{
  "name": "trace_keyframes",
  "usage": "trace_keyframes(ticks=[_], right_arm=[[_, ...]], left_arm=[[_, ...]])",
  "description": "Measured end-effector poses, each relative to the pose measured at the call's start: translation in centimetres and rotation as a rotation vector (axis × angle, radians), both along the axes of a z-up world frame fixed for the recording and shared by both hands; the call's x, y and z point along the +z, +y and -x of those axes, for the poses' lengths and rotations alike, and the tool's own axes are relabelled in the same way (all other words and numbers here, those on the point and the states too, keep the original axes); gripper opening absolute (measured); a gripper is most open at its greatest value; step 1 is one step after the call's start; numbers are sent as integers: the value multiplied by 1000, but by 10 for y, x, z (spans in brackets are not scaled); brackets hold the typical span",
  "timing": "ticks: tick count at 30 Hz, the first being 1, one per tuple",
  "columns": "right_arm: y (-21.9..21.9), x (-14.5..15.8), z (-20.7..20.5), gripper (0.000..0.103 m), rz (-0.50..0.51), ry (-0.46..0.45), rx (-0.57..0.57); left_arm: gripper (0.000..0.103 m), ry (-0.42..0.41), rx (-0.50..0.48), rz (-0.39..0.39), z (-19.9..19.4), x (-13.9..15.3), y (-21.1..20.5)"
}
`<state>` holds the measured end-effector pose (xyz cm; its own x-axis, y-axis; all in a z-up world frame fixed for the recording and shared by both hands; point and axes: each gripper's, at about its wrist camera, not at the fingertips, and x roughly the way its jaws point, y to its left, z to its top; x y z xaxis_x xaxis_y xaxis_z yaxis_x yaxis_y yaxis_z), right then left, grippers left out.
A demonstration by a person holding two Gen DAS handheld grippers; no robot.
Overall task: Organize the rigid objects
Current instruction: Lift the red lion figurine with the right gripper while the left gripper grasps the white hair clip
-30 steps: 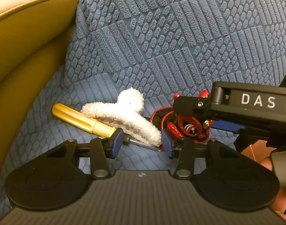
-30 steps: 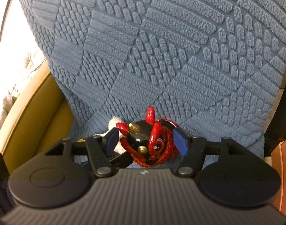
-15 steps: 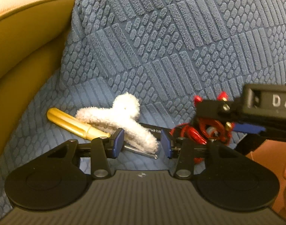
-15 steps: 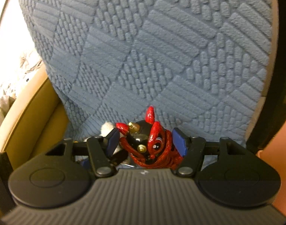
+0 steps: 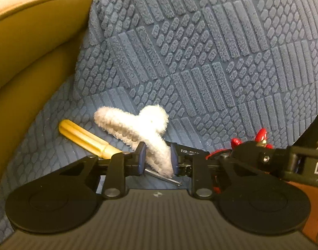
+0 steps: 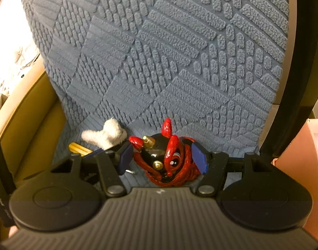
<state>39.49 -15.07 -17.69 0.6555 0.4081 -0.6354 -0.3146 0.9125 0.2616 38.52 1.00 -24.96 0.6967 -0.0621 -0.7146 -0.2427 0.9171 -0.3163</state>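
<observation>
A white fluffy hair clip (image 5: 138,125) lies on the blue textured cover. Its near end sits between the pads of my left gripper (image 5: 157,158), whose jaws are closing and touch the fluff on both sides. A yellow-handled screwdriver (image 5: 86,139) lies under the clip, with its metal shaft passing below the pads. My right gripper (image 6: 162,157) is shut on a red and black horned toy figure (image 6: 157,154), one pad on each side of it. The toy's red horns (image 5: 261,134) show at the right of the left wrist view. The clip (image 6: 109,134) and the screwdriver handle (image 6: 79,148) show left of the toy.
The blue textured cover (image 5: 200,62) drapes over the seat and its back. A tan leather sofa arm (image 5: 34,52) rises on the left. A pinkish box (image 6: 300,166) and a dark curved bar (image 6: 294,83) stand at the right. A thin black bar with small print (image 5: 188,151) lies behind the left gripper's right pad.
The left jaws have narrowed from wide apart onto the white clip's near end. The right gripper, with the toy in it, has shifted to the right in the left wrist view.
</observation>
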Motion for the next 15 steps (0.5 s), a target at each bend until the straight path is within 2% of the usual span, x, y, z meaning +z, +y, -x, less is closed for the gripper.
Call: trace_keyframes(ticks=[1, 2, 8, 15], right_arm=[[1, 0, 1, 65, -3, 2, 0], [1, 0, 2, 65, -5, 1, -1], [-4, 3, 16, 65, -6, -5, -14], [-12, 5, 37, 65, -1, -2, -34]], left_arm=[[17, -4, 2, 3, 3, 1, 1], [15, -7, 3, 6, 7, 4, 3], [10, -26, -33, 23, 28, 16, 4], [8, -25, -64, 37, 58, 26, 7]])
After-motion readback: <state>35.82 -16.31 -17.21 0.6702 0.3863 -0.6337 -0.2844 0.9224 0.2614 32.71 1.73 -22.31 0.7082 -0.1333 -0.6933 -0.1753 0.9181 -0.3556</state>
